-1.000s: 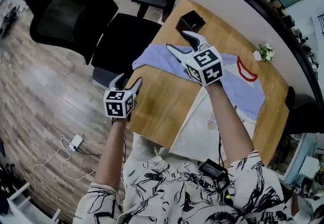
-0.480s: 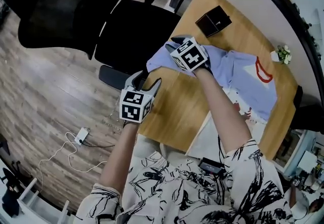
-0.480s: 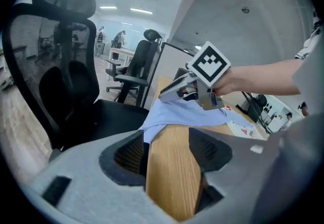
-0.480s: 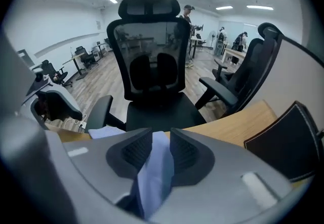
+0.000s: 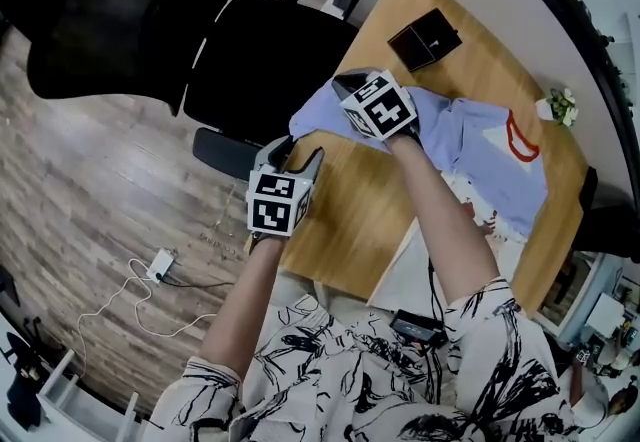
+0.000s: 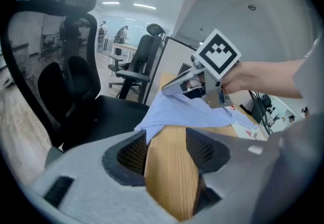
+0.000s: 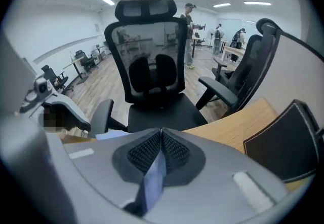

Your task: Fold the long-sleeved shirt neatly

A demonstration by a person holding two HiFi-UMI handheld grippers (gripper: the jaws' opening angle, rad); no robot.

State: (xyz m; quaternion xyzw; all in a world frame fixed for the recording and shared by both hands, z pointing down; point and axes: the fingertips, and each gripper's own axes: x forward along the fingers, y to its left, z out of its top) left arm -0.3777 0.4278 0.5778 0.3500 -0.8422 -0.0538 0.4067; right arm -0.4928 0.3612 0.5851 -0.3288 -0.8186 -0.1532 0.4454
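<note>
A light blue long-sleeved shirt with a red collar lies spread on the wooden table. My right gripper is down at the shirt's left end. Its jaws are closing, and a fold of blue cloth is pinched between the pads. My left gripper hovers at the table's left edge, a little short of the shirt's near corner. Its jaws are closing too, with only bare wood showing between them. In the left gripper view the right gripper rests on the cloth.
A black box sits on the table beyond the shirt, and a small flower pot stands at the far edge. A black office chair is close to the table's left side. White printed material lies near me.
My right gripper has dropped onto the shirt's left end and shut on the cloth. My left gripper has sunk a little toward the table edge.
</note>
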